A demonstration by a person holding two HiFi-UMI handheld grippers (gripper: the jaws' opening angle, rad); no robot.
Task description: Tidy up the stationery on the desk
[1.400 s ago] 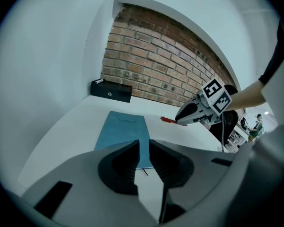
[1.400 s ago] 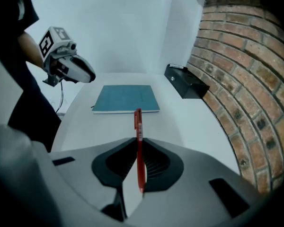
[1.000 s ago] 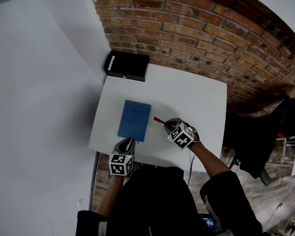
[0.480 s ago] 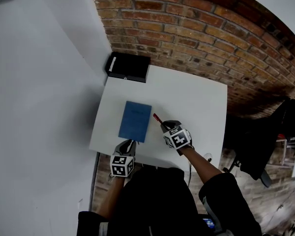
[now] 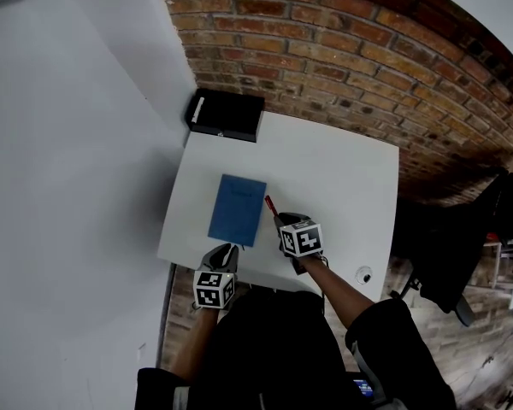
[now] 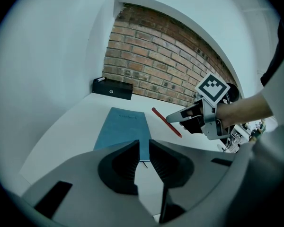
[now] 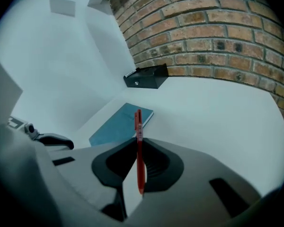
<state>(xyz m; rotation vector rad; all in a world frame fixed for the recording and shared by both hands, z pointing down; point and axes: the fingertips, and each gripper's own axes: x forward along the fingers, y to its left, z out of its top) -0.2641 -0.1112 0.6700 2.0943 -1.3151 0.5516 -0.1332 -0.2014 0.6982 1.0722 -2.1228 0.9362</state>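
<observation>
Your right gripper is clamped on a red pen. In the right gripper view the pen stands upright between the jaws at frame centre, above the white desk. Your left gripper holds nothing. Its jaws stand a narrow gap apart at the near edge of the blue notebook, which lies flat left of centre.

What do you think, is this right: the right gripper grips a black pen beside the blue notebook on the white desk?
Not quite: the pen is red, not black. The right gripper view shows it clamped between the jaws of the right gripper. The rest holds: it is beside the blue notebook on the white desk.
</observation>
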